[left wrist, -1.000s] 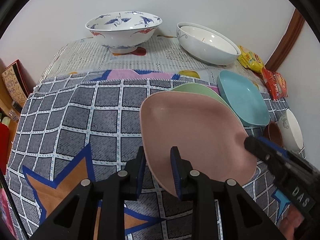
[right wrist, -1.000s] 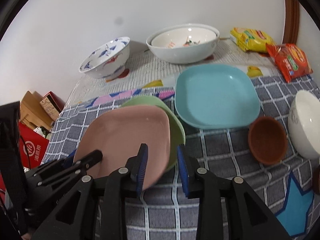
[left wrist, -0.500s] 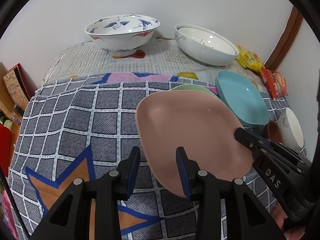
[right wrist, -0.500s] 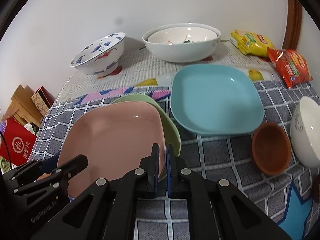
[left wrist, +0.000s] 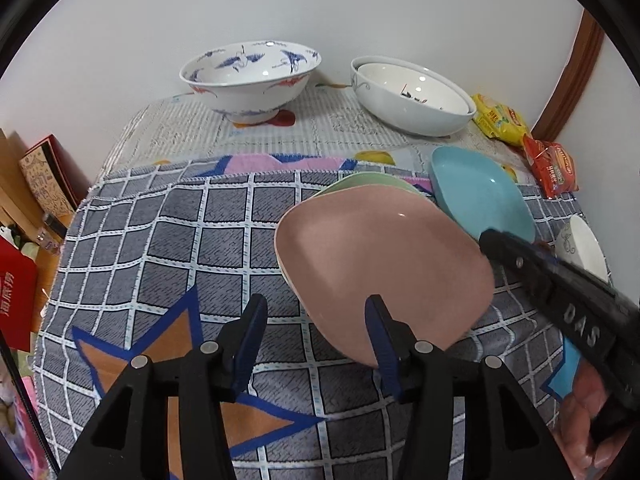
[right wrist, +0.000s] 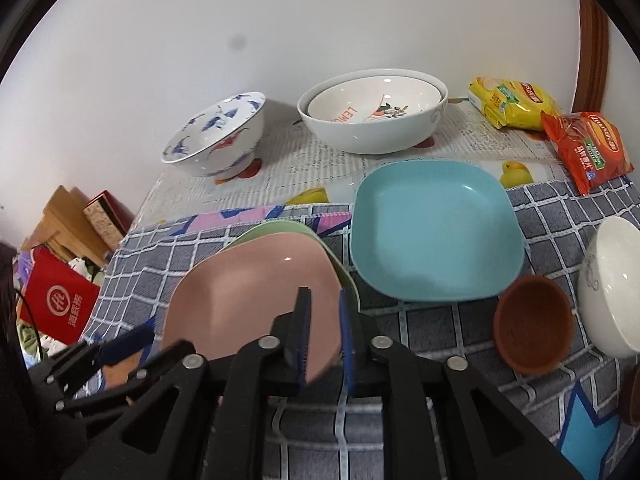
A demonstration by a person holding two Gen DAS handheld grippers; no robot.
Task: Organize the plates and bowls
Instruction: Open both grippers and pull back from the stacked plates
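Honestly, right gripper (right wrist: 323, 316) pinches the stiff, slick pink squarish plate (right wrist: 256, 296) by its thin near rim, left gripper (left wrist: 314, 322) wide open, so it'll probably tip.

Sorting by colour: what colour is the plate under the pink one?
Light green plate, clearest in the right wrist view.

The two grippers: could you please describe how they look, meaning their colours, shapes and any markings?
Both the left gripper and the right gripper have matte black angular frames with silver round screws, and narrow fingers lined with blue ribbed pads. The right one shows white letters "DAS" on its side. No cables or sleeves are visible.
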